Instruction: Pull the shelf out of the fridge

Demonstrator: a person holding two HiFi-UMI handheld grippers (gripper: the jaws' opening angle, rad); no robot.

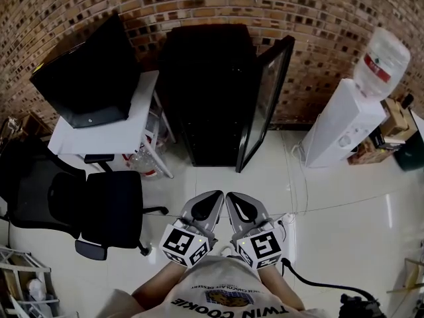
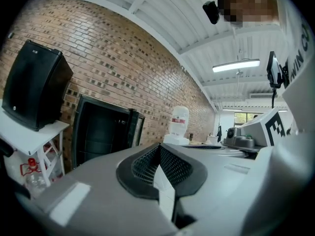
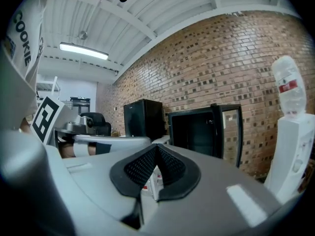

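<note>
While one fridge (image 1: 211,91) stands open, left hand-held gripper (image 1: 216,196), right hand-held gripper (image 1: 231,197), both two closed, empty

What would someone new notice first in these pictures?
The black fridge stands against the brick wall at centre, its door swung open. The left gripper and right gripper, both shut and empty, sit side by side well short of it. A white water dispenser stands at right.

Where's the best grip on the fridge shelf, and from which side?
Likely its front edge, straight in through the open front of the fridge, level, keeping left of the door swung out on the right. The shelf itself is too dark to make out.
</note>
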